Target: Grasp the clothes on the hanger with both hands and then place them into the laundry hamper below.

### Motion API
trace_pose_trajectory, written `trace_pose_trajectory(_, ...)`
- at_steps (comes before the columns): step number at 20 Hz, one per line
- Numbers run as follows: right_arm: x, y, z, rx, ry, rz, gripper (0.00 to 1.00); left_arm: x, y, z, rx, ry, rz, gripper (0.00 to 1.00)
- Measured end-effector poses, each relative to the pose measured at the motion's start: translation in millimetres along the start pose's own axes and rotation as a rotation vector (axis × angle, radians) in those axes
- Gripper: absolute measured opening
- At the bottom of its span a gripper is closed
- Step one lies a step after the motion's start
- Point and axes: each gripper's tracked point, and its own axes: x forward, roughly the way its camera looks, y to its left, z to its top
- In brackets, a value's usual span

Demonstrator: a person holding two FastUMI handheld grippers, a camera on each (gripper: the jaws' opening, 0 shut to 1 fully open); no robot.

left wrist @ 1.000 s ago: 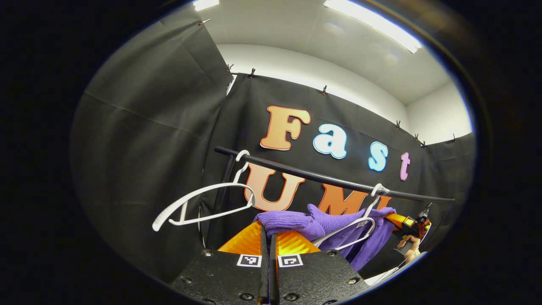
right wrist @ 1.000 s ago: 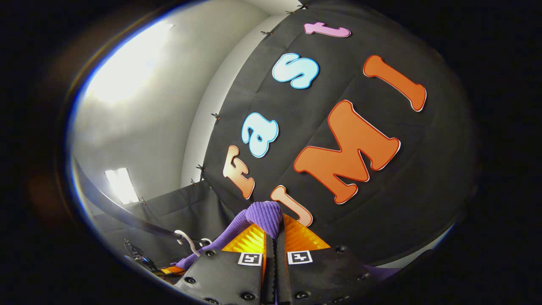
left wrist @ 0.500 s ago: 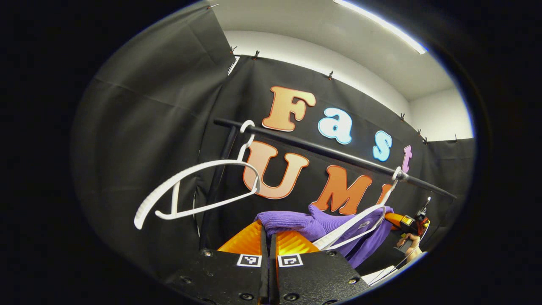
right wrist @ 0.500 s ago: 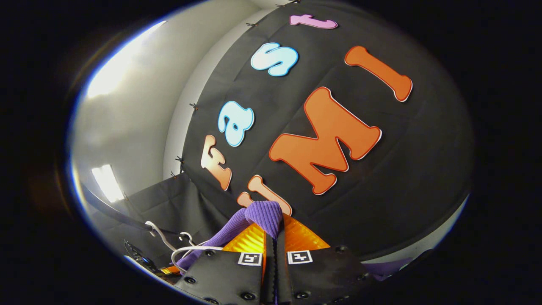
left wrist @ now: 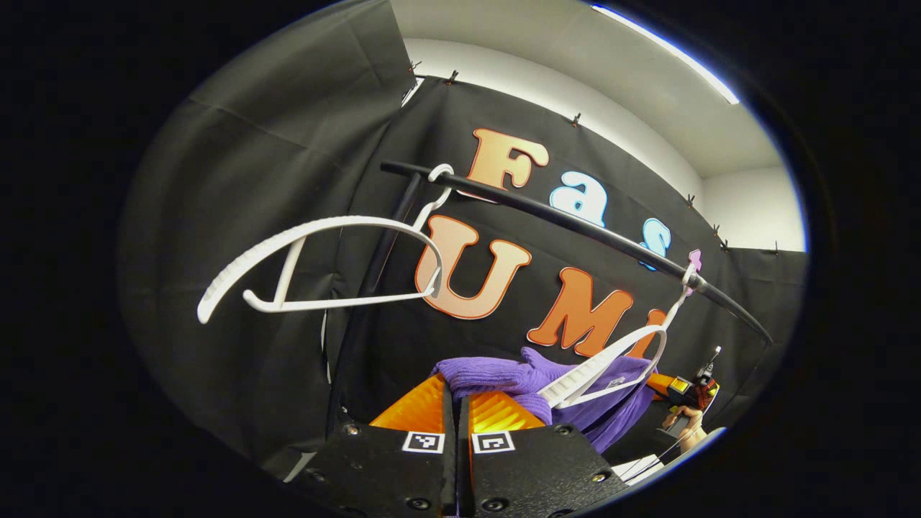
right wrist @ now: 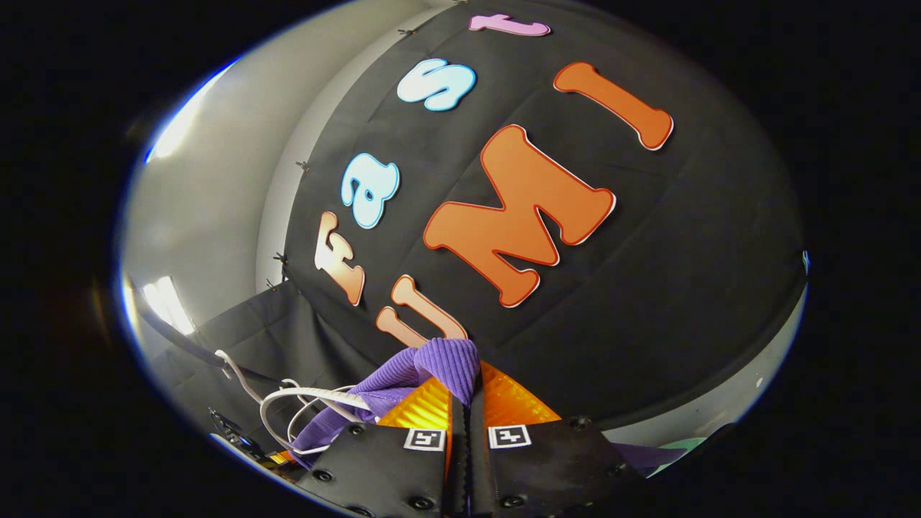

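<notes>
Left gripper view: rail [left wrist: 575, 224] climbed toward upper frame; left gripper [left wrist: 455, 403] and right gripper [right wrist: 466, 392] clamped on purple garment [left wrist: 504, 374], lowered hamperward, half off hanger [left wrist: 611, 360].

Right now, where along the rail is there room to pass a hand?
Free: under the rail between the bare hanger and the second hanger, wall behind. Crowded: low right, where the purple garment stretches from the left gripper past the second hanger to the right gripper.
</notes>
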Motion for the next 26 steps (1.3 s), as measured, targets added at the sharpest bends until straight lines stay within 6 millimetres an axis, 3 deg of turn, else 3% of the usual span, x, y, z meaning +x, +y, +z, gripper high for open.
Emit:
trace_pose_trajectory(3, -1, -15, -13, -0.014, 0.027, -0.05, 0.09, 1, 16, -19, 0.032, 0.045, 0.057, 0.01)
trace_pose_trajectory(6, -1, -43, -39, -0.046, 0.074, -0.121, 0.09, 3, 24, -62, 0.021, 0.133, 0.075, 0.01)
trace_pose_trajectory(11, -17, -76, -60, 0.029, 0.083, -0.174, 0.08, 0, 40, -118, 0.057, 0.218, 0.128, 0.01)
trace_pose_trajectory(14, -34, -88, -68, 0.005, 0.095, -0.205, 0.08, 4, 36, -132, 0.063, 0.234, 0.125, 0.01)
trace_pose_trajectory(21, -53, -112, -88, -0.02, 0.117, -0.268, 0.09, 6, 25, -164, 0.061, 0.284, 0.105, 0.01)
trace_pose_trajectory(26, -66, -128, -106, -0.08, 0.153, -0.324, 0.09, 10, 5, -194, 0.084, 0.351, 0.069, 0.01)
